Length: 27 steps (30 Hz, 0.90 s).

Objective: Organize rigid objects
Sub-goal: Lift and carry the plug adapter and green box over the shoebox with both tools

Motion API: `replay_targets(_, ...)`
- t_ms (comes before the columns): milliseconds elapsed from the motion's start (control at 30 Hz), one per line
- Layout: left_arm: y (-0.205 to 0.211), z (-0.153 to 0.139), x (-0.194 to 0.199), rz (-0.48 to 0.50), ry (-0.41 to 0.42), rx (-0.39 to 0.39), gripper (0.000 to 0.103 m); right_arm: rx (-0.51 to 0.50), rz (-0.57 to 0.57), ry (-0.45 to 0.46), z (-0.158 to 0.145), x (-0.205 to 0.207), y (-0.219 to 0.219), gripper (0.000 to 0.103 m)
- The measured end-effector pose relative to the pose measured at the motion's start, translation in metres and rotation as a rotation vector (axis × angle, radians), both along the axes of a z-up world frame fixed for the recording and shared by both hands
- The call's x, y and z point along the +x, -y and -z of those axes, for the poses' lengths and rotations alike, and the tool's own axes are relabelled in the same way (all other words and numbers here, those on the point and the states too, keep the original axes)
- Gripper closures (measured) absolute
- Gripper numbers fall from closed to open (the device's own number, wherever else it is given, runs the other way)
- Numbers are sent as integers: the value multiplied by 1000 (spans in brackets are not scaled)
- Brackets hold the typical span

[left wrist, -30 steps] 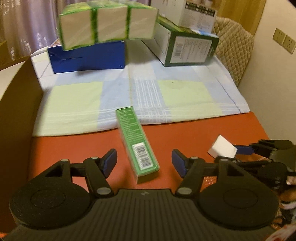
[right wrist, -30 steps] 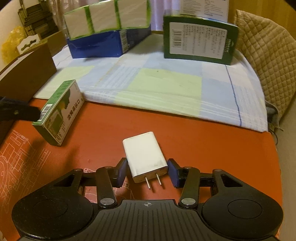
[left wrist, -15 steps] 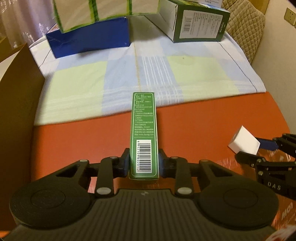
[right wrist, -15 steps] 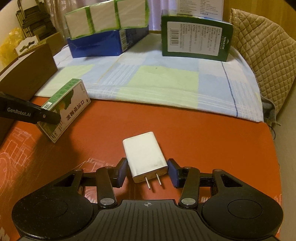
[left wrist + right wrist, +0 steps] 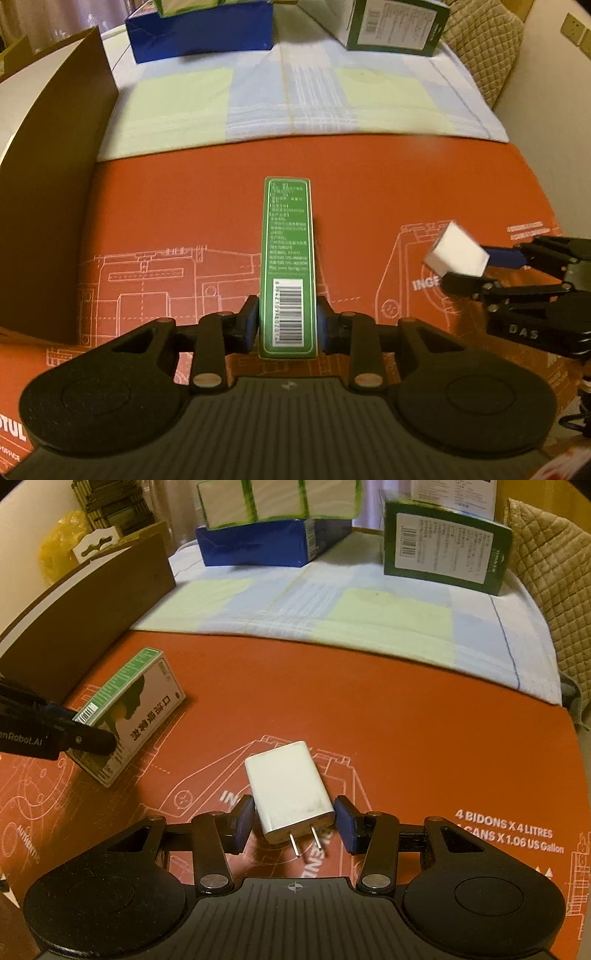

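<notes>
Two claws: each has hold of one thing above the orange bench cover.
Left claw: closed on the near end of the green box, its blue pads pressed against both long sides by the barcode.
Green box: narrow edge up in the left wrist view, pointing straight away from the claw; in the right wrist view it stands on its long edge, tilted, its printed white face toward the camera, well left of the charger.
Right claw: closed around the white USB charger; the left pad touches its side, the right pad sits just at its lower corner.
White USB charger: flat face up, two metal prongs pointing back toward the claw body; in the left wrist view it shows as a white block at the tip of the right claw, off to the right of the green box.
Bench cover: orange card printed with white line drawings and lettering.
Checked cloth: pale green and blue squares, beyond the orange cover.
Brown cardboard wall: upright along the left edge.
Blue box: at the far end of the cloth, green-edged white packs stacked on it.
Dark green carton: far right on the cloth, label side forward.
Quilted cushion: beige, to the right of the cloth.
</notes>
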State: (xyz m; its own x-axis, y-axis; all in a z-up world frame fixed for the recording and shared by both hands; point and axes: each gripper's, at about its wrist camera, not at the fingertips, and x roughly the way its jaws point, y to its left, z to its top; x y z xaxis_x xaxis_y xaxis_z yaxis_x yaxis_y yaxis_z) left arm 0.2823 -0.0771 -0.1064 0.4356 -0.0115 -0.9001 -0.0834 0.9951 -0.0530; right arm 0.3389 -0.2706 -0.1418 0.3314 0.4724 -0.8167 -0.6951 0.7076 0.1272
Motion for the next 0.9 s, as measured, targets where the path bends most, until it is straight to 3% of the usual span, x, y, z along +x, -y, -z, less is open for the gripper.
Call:
replay_targets(100,3,-3,7,24,27,10,63,-1,2,-11,-1,2,-1,58)
replay_targets(200,5,0,19,38,28,30,62,0,-1,-20,-2,6,-4,55)
replay_targets(333,6,3,29,45,26,43,66,-11,-18,3,-5,9,-11,54)
replay_targets(433,6,6,32,49,20,58,77,-20,-19,12,-4,12,-15,53)
replay_targets(600,7,7,29,43,17,67,77,-40,-35,13,-1,10,-19,55)
replay_targets(700,8,7,25,47,15,67,77,-52,-44,21,-1,5,-20,64)
replay_targets(900,5,6,15,48,16,65,77,-65,-52,15,-2,-3,-23,65)
